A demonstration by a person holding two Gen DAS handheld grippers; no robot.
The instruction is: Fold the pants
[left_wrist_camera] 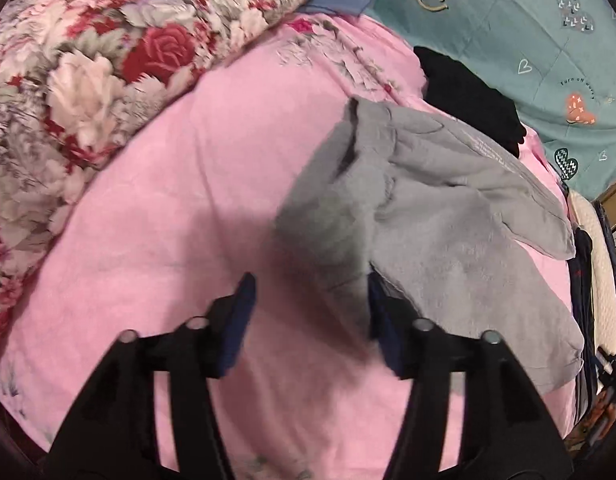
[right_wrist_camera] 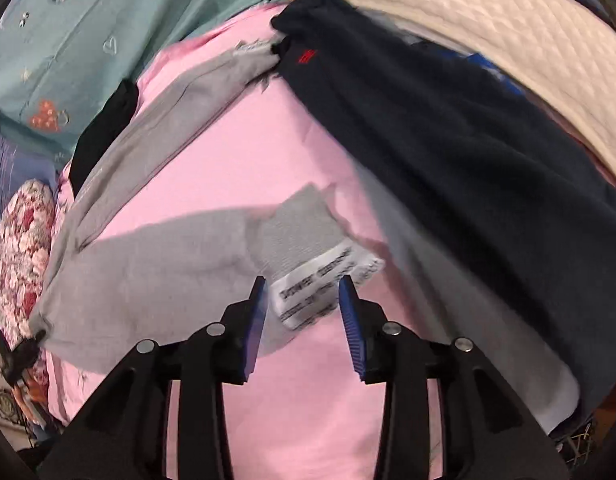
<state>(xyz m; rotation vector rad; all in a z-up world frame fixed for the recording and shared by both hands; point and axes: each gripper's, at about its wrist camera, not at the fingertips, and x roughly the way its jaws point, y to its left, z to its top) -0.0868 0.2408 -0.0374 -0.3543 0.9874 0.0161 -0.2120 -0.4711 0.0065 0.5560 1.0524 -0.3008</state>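
Grey pants (left_wrist_camera: 448, 216) lie crumpled on a pink bed sheet (left_wrist_camera: 188, 200). In the left wrist view my left gripper (left_wrist_camera: 310, 300) is open, just above the sheet, its right finger at the near edge of the pants. In the right wrist view the grey pants (right_wrist_camera: 148, 264) spread to the left, with a ribbed band and a white care label (right_wrist_camera: 312, 288) turned up. My right gripper (right_wrist_camera: 302, 304) is open, with the label between its blue pads (right_wrist_camera: 352, 320); nothing is gripped.
A floral quilt (left_wrist_camera: 88, 60) is bunched at the left. A teal heart-print cover (left_wrist_camera: 528, 40) lies behind. A black garment (left_wrist_camera: 468, 96) lies past the pants. A dark navy garment (right_wrist_camera: 448, 140) and a cream textured pillow (right_wrist_camera: 488, 48) lie at the right.
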